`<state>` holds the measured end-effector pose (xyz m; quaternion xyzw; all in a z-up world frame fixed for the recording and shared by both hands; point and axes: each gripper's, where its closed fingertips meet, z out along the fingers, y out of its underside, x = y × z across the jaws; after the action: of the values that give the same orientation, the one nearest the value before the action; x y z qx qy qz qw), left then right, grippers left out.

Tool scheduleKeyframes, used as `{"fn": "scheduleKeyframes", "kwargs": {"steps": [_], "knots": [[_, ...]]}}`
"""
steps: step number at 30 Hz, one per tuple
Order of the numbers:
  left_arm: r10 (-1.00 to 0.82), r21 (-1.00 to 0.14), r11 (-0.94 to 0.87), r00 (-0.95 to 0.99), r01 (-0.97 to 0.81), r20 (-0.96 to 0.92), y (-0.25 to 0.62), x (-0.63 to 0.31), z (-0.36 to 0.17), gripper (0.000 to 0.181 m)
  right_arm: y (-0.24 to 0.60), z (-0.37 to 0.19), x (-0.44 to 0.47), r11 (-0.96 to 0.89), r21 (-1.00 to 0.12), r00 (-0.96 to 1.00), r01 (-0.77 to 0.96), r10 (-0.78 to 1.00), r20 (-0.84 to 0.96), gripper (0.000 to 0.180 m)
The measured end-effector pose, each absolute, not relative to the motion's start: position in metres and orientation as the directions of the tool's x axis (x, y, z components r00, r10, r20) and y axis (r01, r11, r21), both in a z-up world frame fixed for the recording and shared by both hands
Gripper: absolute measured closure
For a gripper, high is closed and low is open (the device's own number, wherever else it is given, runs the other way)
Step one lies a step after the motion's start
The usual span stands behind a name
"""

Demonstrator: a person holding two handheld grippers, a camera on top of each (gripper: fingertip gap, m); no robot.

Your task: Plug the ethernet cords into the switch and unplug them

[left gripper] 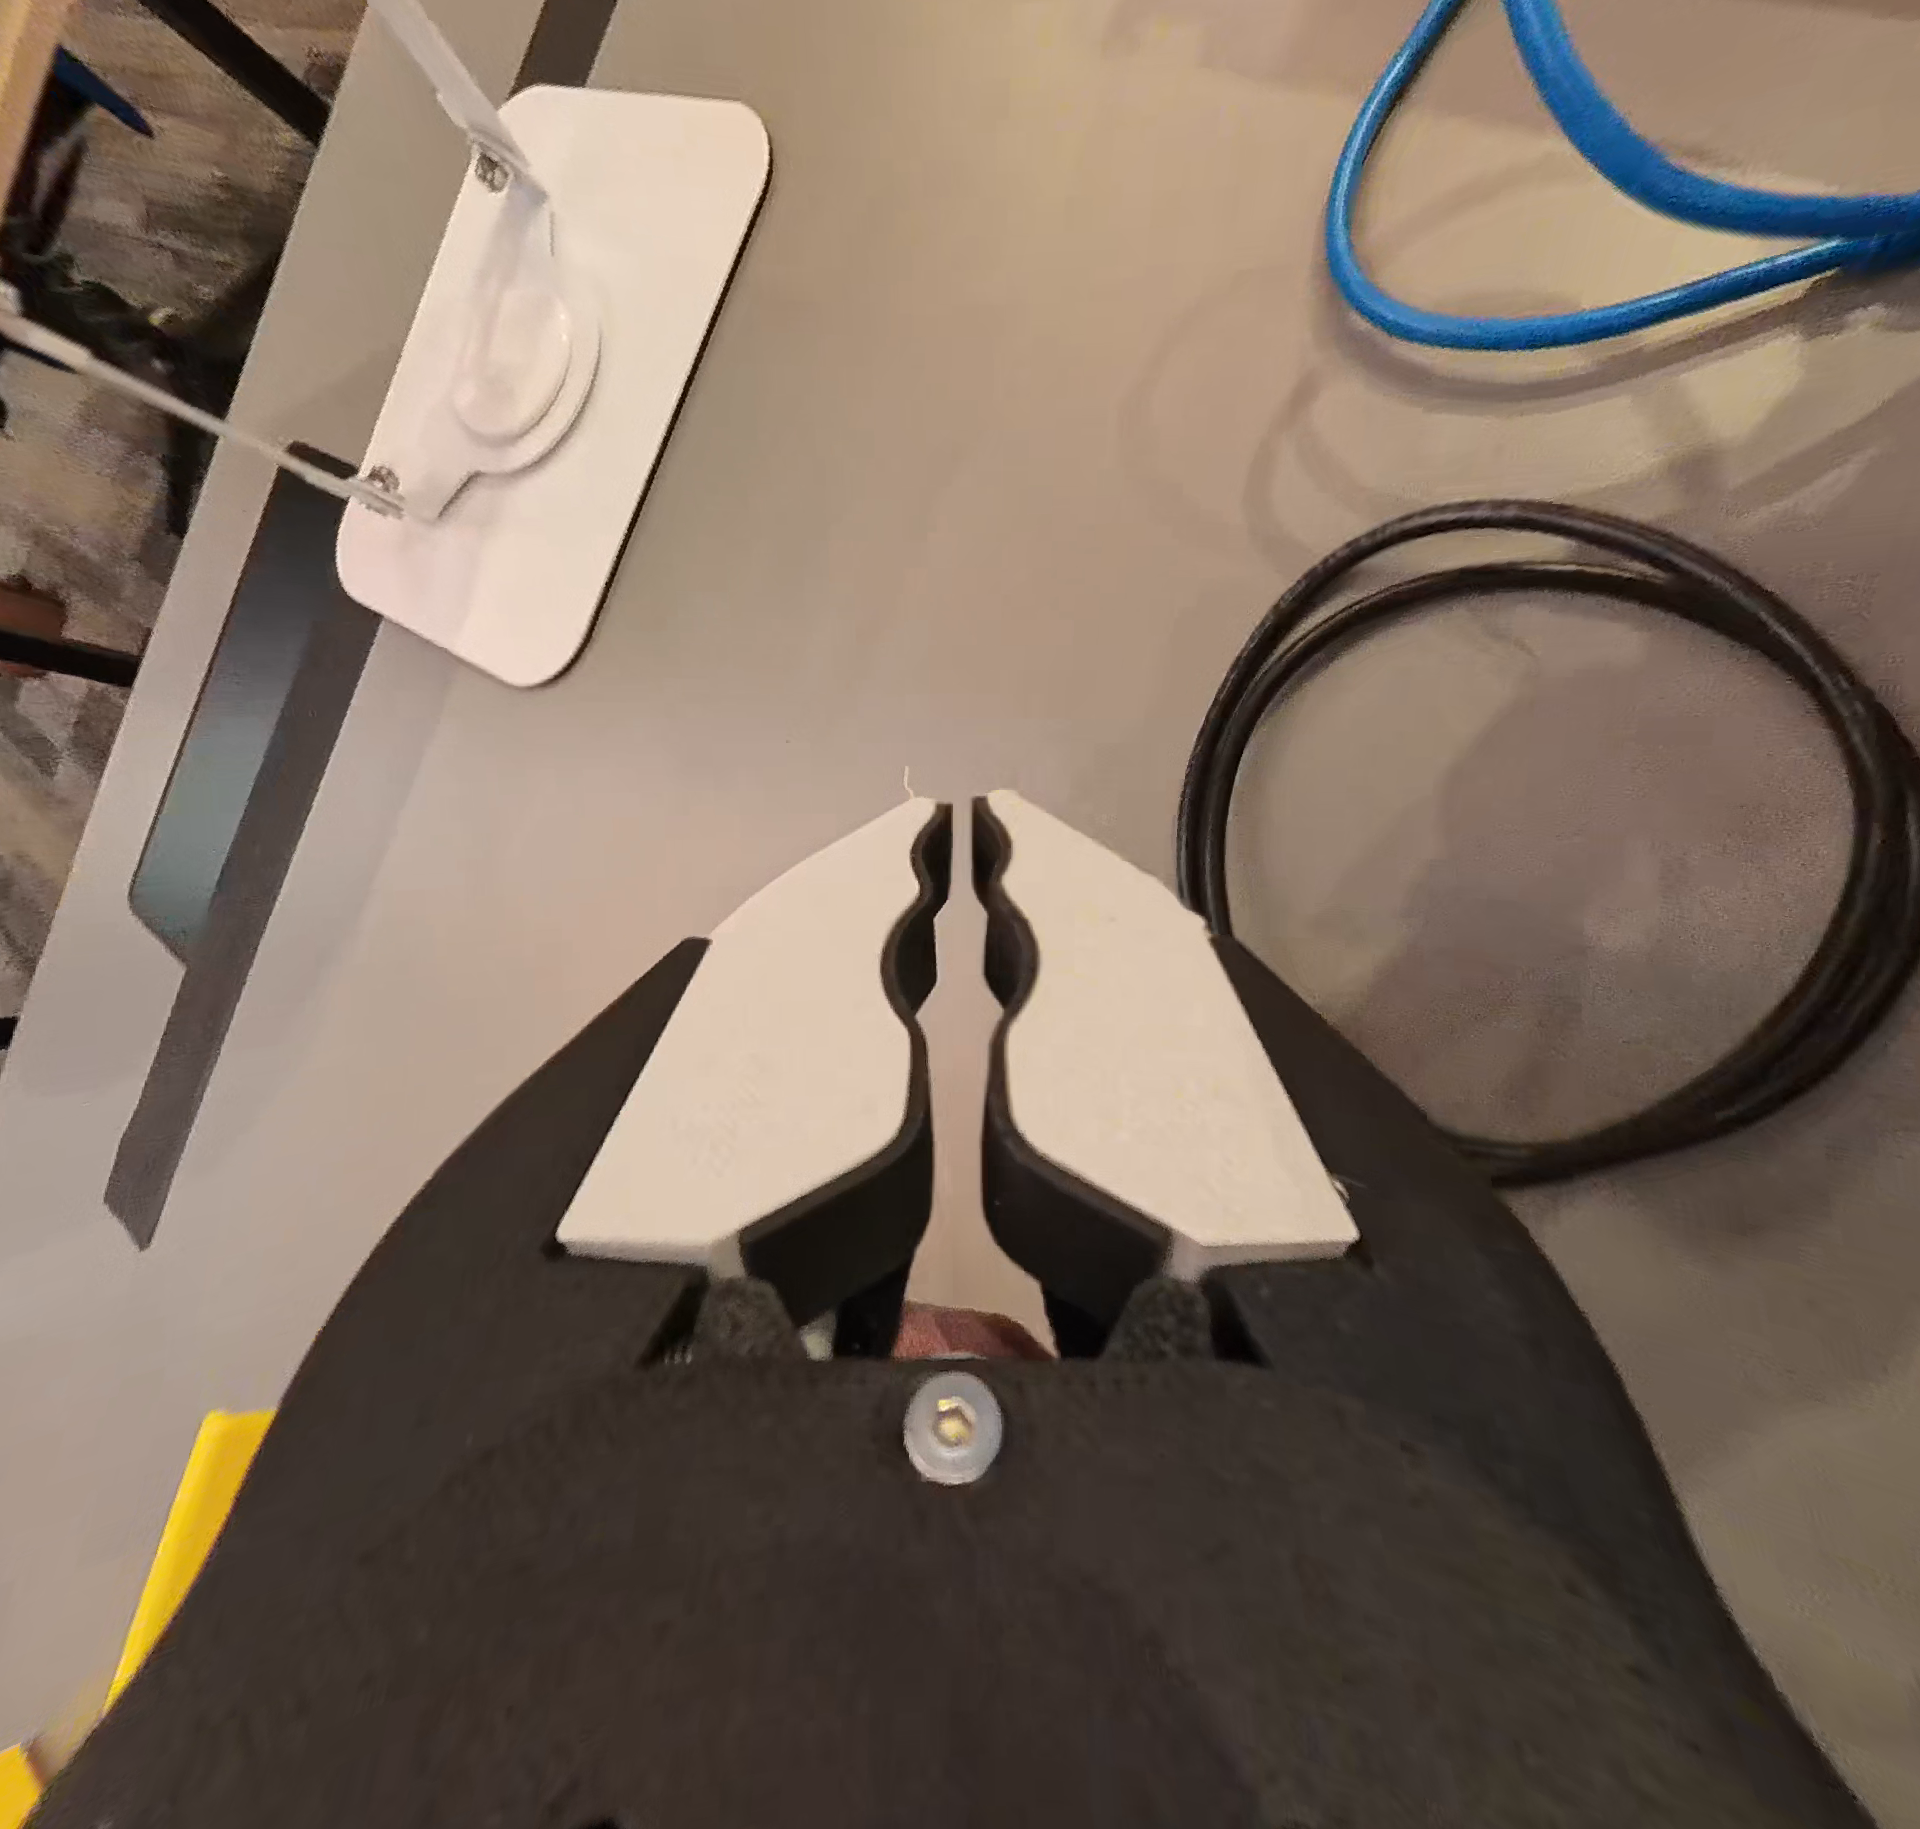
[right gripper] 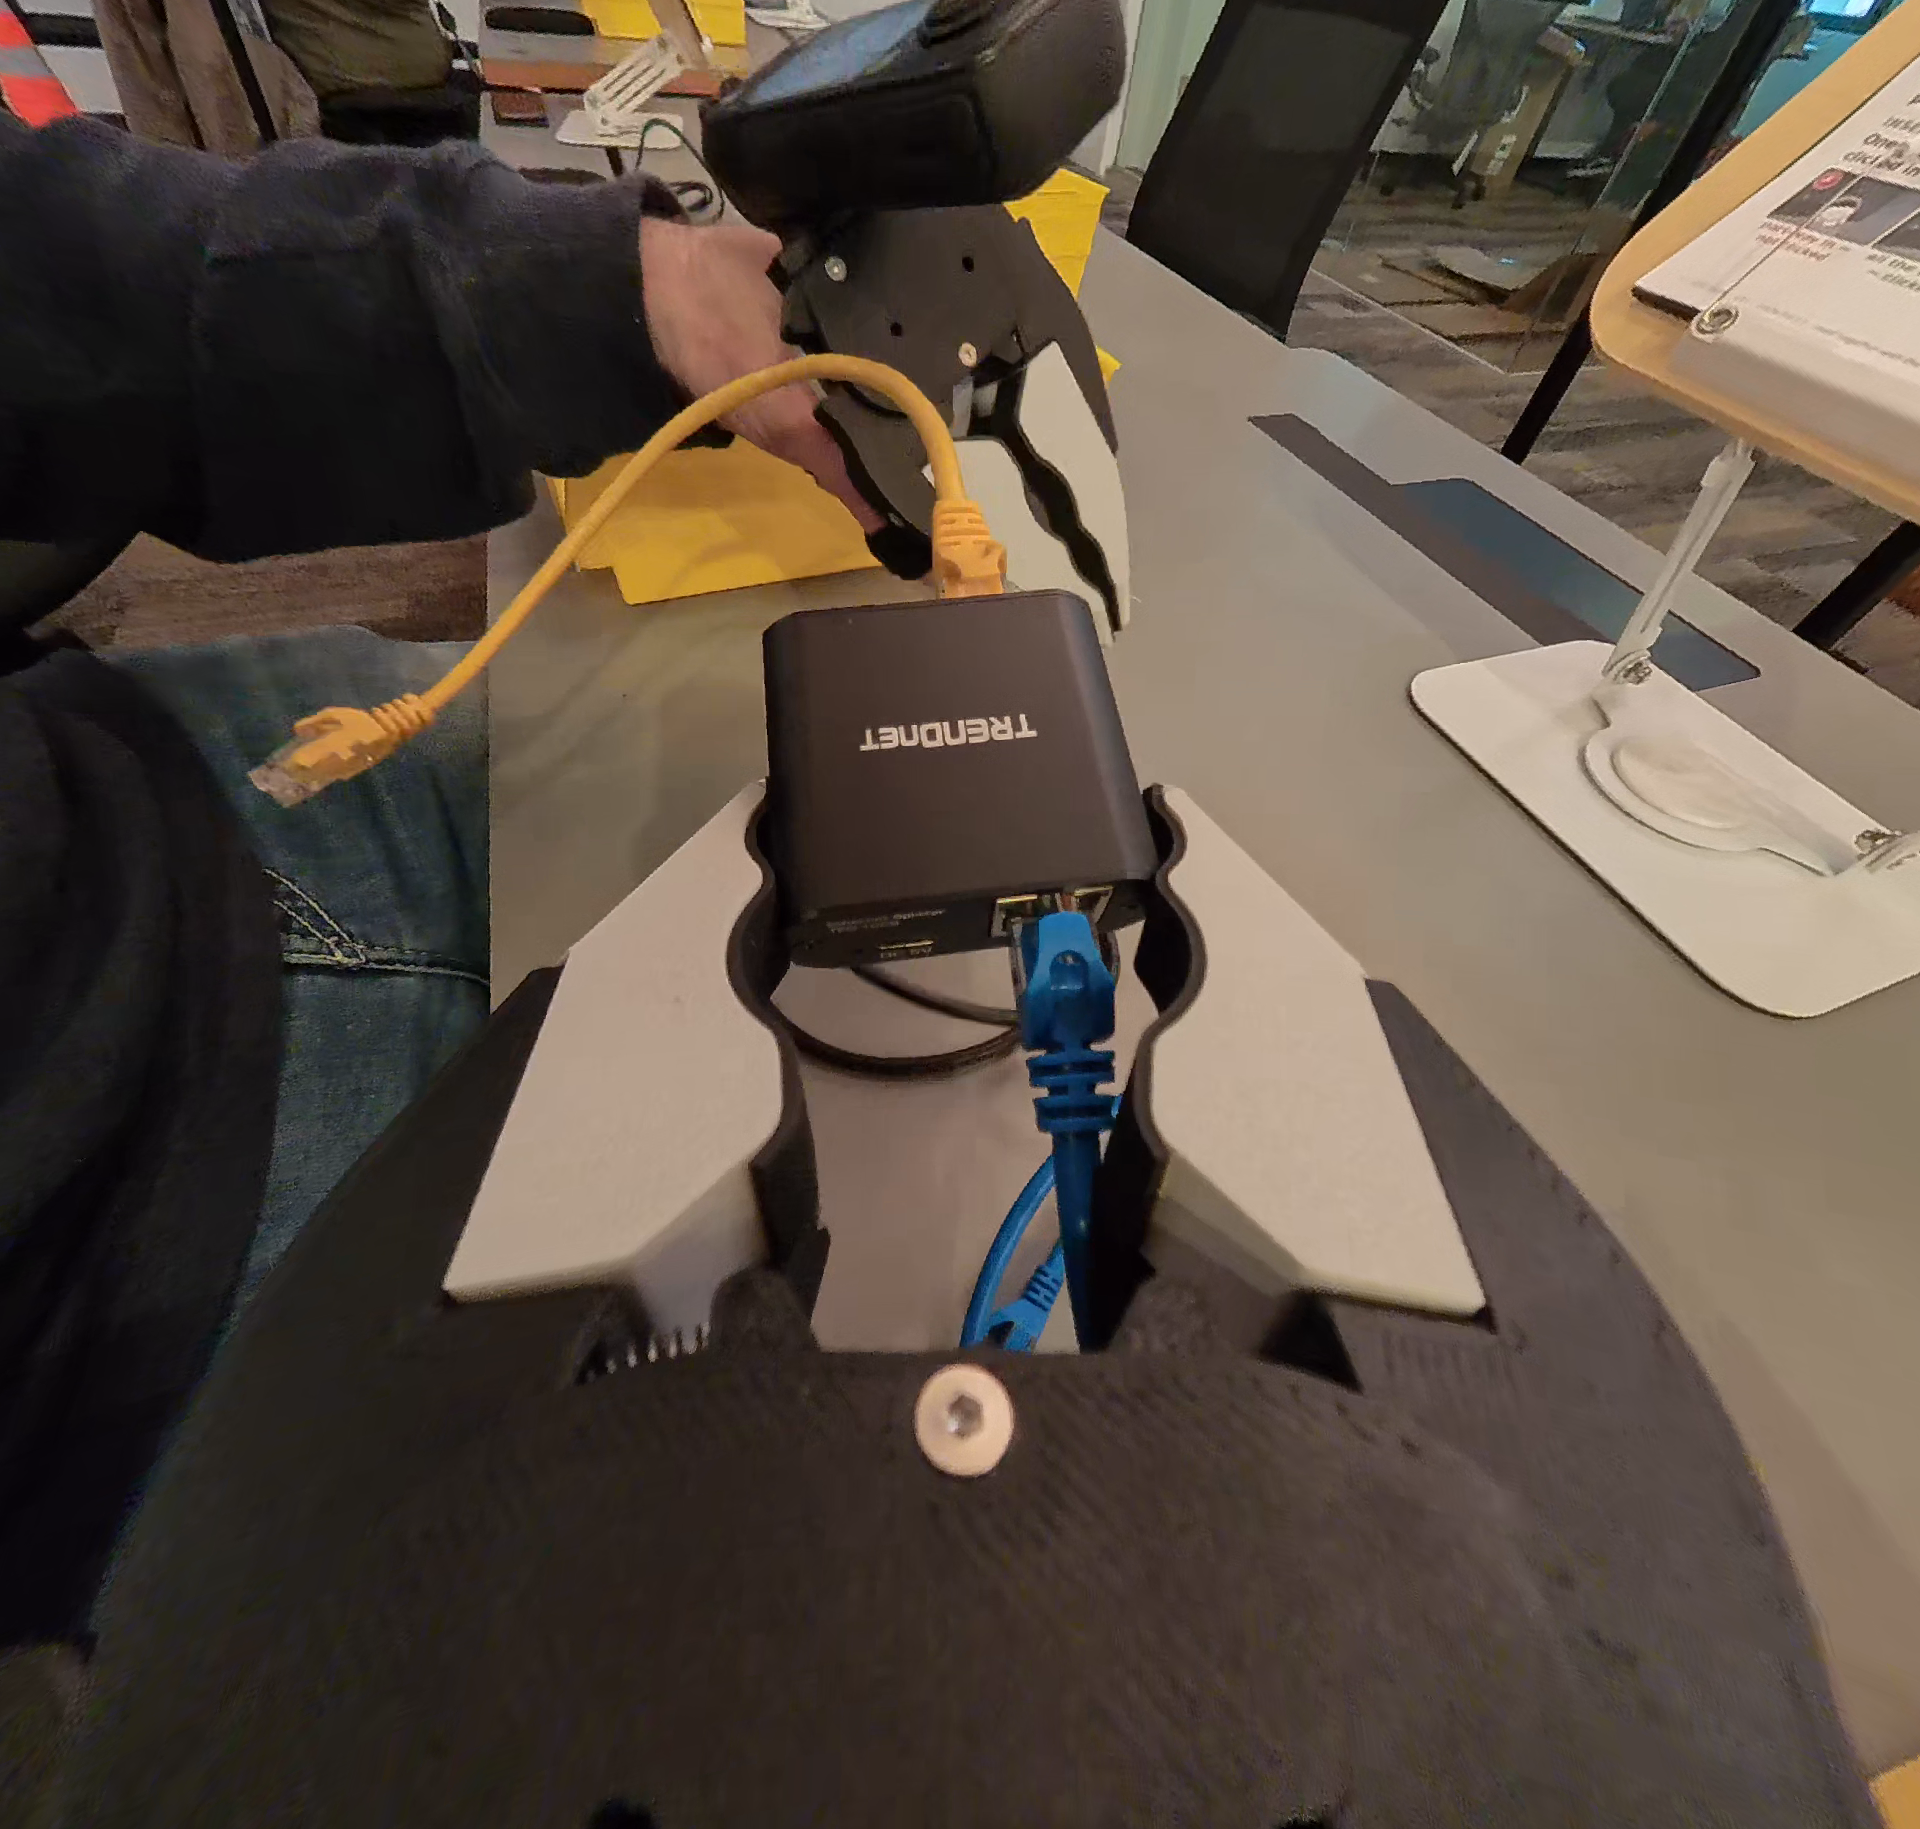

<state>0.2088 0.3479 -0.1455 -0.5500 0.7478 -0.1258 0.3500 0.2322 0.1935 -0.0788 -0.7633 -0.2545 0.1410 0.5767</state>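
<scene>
My right gripper (right gripper: 961, 813) is shut on the near end of the black switch (right gripper: 935, 740) and holds it just above the grey table (right gripper: 1299, 636). A blue ethernet cord's plug (right gripper: 1065, 1000) sits in a port on the switch's near face, between my fingers. A yellow ethernet cord (right gripper: 623, 491) is plugged into the far side; its other plug (right gripper: 312, 751) hangs free at the left. My left gripper (left gripper: 961, 808) is shut and empty. In the right wrist view it (right gripper: 1101, 595) hovers just behind the switch, beside the yellow plug.
A looped blue cable (left gripper: 1496, 323) and a black cable coil (left gripper: 1507, 524) lie on the table right of the left gripper. A white stand base (left gripper: 623, 325) (right gripper: 1558, 771) stands near the table's slot (left gripper: 208, 792). Yellow bins (right gripper: 707, 532) sit behind the switch. My right fingertips sit around 15 cm from my left ones.
</scene>
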Motion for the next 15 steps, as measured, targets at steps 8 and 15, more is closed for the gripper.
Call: {"fn": "scheduleKeyframes", "kwargs": {"steps": [8, 15], "knots": [[-0.897, -0.451, 0.386, -0.215, -0.805, -0.385, 0.335, 0.214, -0.182, 0.176, 0.186, -0.077, 0.239, -0.197, -0.964, 0.85, 0.181, 0.524, 0.052, 0.115], [-0.869, -0.359, 0.376, -0.19, -0.854, -0.457, 0.35, 0.199, -0.222, 0.169, 0.185, -0.079, 0.236, -0.193, -0.966, 0.846, 0.173, 0.531, 0.046, 0.115]]}}
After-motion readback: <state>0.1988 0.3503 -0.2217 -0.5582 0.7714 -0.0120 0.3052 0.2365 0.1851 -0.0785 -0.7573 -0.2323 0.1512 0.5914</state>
